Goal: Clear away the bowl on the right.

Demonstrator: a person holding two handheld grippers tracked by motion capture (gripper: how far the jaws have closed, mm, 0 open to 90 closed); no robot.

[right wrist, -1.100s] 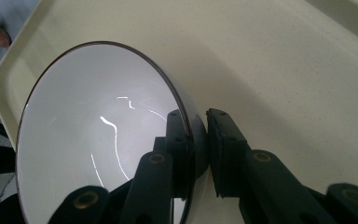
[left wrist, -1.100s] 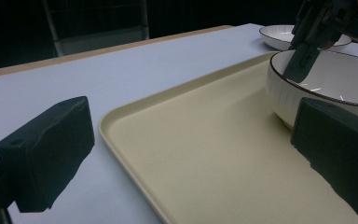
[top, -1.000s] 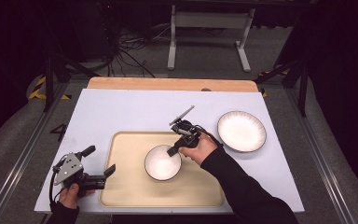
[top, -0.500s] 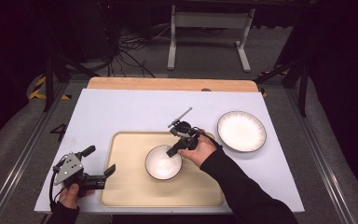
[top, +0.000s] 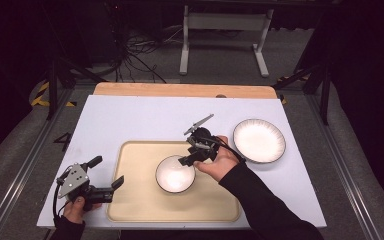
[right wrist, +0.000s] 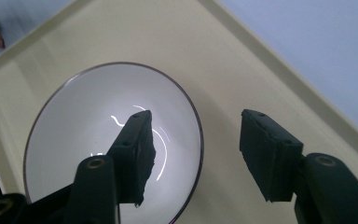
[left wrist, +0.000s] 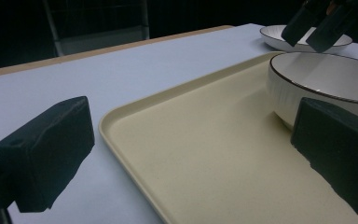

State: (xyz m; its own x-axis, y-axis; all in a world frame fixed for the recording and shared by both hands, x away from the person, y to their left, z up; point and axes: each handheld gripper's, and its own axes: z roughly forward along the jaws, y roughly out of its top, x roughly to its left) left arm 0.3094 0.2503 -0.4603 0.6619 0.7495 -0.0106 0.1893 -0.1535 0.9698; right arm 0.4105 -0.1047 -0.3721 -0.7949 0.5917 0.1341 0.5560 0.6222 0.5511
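Since the earlier frames, the right gripper has been lifted slightly off the bowl, and its jaws have just been opening; in the right gripper view they are seen spread on either side of the bowl's near rim, one above the inside and one outside it, with nothing pressed between them. The left gripper is held at the tray's left edge, its jaws wide apart around empty air.

The bowl is set upright, mouth up, inside the beige tray, right of the tray's centre. Being round, it has no long axis; its opening faces straight up. It is white, glossy inside, ribbed on the outer wall, with a thin dark line round the rim.

Bare tray floor lies left of and in front of the bowl. A white plate with the same dark rim is seen on the table right of the tray, apart from it.
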